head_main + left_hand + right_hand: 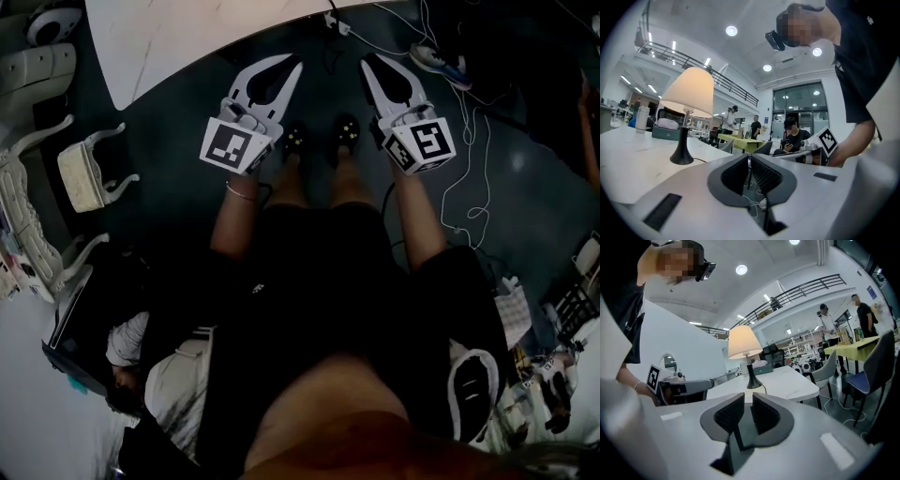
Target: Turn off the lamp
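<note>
The lit lamp [744,345] stands far off on the desk [787,383]. Left claw [750,158] is pressed together, right claw [748,398] a slit apart — both empty. With no switch visible, a groping reach could topple the lamp's slim stem.

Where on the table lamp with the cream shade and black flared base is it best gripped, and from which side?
Probably the thin upright stem between cream shade and black flared base: narrow enough for two jaws, whereas the shade is wide and the base slopes. Come in level, below the shade's rim, from the white table's near edge.
</note>
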Demonstrator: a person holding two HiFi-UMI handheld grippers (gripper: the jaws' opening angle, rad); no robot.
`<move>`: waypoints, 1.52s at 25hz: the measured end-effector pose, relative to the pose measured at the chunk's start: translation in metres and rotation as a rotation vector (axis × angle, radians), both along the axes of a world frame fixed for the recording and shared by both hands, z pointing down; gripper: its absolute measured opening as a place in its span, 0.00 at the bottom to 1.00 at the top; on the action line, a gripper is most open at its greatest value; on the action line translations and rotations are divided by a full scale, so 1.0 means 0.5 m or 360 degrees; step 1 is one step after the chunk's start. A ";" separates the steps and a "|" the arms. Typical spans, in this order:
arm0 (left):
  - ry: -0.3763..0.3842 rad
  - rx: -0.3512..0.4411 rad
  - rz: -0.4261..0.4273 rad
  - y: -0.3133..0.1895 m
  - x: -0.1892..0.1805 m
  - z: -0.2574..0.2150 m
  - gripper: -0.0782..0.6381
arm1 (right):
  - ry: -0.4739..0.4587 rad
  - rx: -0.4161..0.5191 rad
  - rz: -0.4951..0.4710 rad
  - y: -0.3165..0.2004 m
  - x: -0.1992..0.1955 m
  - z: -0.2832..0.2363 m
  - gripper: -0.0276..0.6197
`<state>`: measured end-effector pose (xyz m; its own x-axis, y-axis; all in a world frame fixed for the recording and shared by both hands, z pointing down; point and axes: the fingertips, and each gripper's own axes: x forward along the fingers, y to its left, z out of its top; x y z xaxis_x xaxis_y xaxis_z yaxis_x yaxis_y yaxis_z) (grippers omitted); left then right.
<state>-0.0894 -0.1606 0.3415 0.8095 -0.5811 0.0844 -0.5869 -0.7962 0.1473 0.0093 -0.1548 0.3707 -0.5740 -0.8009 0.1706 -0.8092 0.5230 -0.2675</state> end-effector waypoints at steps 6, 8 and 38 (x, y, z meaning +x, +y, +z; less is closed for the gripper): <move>-0.0085 -0.0054 -0.0001 -0.009 -0.011 0.070 0.12 | 0.0049 -0.0051 -0.0101 -0.052 -0.021 0.080 0.12; -0.0087 -0.0053 -0.0024 -0.016 -0.016 0.083 0.12 | 0.0077 -0.0069 -0.0104 -0.072 -0.025 0.104 0.15; -0.0178 -0.0119 -0.0094 0.005 -0.026 0.195 0.20 | 0.0183 -0.0182 -0.0056 -0.194 -0.049 0.271 0.08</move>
